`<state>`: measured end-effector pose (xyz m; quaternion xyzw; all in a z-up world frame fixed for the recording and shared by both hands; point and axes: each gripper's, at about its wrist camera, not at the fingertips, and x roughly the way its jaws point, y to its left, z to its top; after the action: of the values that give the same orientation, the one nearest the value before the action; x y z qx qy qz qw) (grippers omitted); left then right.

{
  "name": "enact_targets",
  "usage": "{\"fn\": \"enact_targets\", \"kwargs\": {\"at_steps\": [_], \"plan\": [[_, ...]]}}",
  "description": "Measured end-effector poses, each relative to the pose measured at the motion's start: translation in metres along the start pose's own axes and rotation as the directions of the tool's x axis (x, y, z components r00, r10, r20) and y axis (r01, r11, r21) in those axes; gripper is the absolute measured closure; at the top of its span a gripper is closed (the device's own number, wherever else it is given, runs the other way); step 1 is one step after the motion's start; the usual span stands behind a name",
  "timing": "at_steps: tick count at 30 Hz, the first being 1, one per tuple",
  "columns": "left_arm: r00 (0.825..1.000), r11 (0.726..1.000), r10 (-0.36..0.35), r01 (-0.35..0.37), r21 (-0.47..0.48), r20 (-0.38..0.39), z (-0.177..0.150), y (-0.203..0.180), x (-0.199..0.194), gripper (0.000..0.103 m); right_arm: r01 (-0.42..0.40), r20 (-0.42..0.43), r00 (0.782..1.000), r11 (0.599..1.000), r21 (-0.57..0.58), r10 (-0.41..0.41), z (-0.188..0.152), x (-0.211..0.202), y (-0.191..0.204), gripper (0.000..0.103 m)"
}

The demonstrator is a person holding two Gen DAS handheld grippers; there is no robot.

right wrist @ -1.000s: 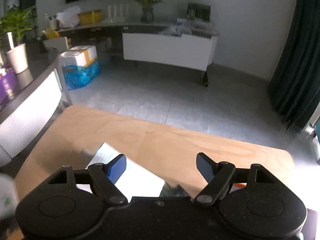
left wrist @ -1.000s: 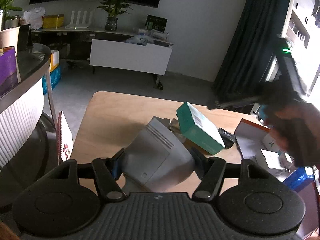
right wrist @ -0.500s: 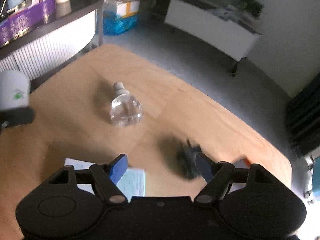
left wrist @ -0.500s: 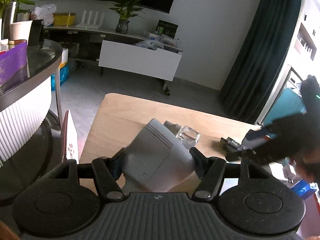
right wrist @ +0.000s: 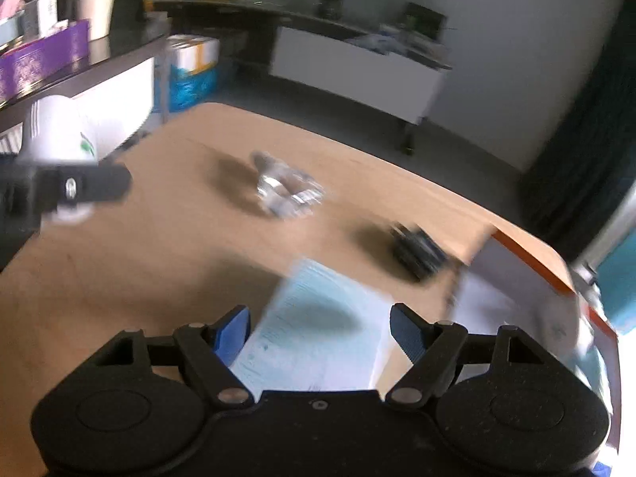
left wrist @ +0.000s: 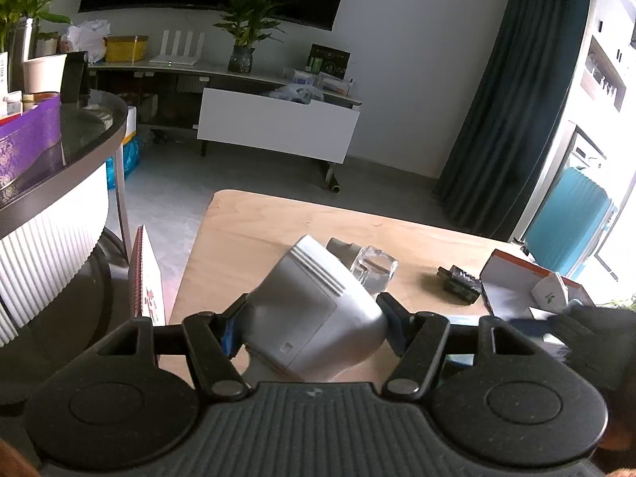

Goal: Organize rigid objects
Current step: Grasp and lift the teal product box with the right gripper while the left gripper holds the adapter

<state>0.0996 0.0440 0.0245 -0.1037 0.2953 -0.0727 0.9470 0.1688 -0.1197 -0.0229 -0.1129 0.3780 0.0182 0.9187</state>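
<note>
My left gripper (left wrist: 312,320) is shut on a grey-white bottle (left wrist: 314,322), held tilted above the wooden table (left wrist: 254,234). The bottle also shows at the left of the right wrist view (right wrist: 59,135). My right gripper (right wrist: 320,328) holds a teal-and-white box (right wrist: 318,338) between its fingers, low over the table; the view is blurred. A clear glass bottle (left wrist: 371,268) lies on the table beyond the grey bottle, also in the right wrist view (right wrist: 288,192). A black plug adapter (left wrist: 461,284) lies to its right.
An open orange-edged white box (left wrist: 532,282) with small cartons stands at the table's right edge. A red-bound calendar (left wrist: 147,278) stands off the table's left side. A curved counter (left wrist: 59,167) is at the left, a teal suitcase (left wrist: 576,214) at the right.
The right gripper has carried the teal box from the table's middle down to the near right, next to the open box. The left gripper still holds the grey bottle.
</note>
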Motion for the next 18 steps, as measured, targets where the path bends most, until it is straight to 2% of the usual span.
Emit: {"fn": "enact_targets", "kwargs": {"at_steps": [2,4,6,8,11,13,16,18], "plan": [[1.0,1.0,-0.006,0.006,-0.004,-0.003,-0.001,0.0,0.0,0.036,0.03,-0.016,0.999,0.994,0.109,-0.028,-0.013,-0.01,-0.016,0.01],[1.0,1.0,-0.018,0.018,-0.003,-0.006,-0.001,-0.003,0.0,0.036,0.009,-0.012,1.0,0.967,0.254,-0.006,-0.023,-0.02,-0.029,0.007],[1.0,0.999,-0.029,0.029,0.015,-0.008,-0.002,-0.009,0.0,0.036,-0.028,0.01,1.0,0.937,0.348,0.026,-0.029,-0.022,-0.037,0.004],[0.999,0.999,-0.039,0.04,0.032,-0.01,-0.003,-0.014,-0.001,0.036,-0.082,0.02,0.997,0.946,0.314,0.079,-0.026,-0.017,-0.037,0.003],[0.998,0.997,-0.059,0.06,0.043,-0.014,-0.007,-0.015,-0.005,0.036,-0.122,0.007,0.993,0.987,0.105,0.121,-0.013,-0.012,-0.03,0.003],[0.998,0.997,-0.059,0.059,0.041,-0.019,-0.01,-0.014,-0.006,0.036,-0.164,-0.036,0.986,0.986,-0.006,0.164,-0.007,-0.007,-0.031,0.003],[0.998,0.998,-0.054,0.055,0.032,-0.025,-0.011,-0.012,-0.004,0.036,-0.203,-0.068,0.977,0.979,-0.012,0.202,0.002,0.006,-0.045,0.001],[0.998,0.998,-0.055,0.055,0.033,-0.022,-0.01,-0.012,-0.005,0.036,-0.263,-0.093,0.96,0.964,0.024,0.264,0.003,0.017,-0.053,0.001]]}}
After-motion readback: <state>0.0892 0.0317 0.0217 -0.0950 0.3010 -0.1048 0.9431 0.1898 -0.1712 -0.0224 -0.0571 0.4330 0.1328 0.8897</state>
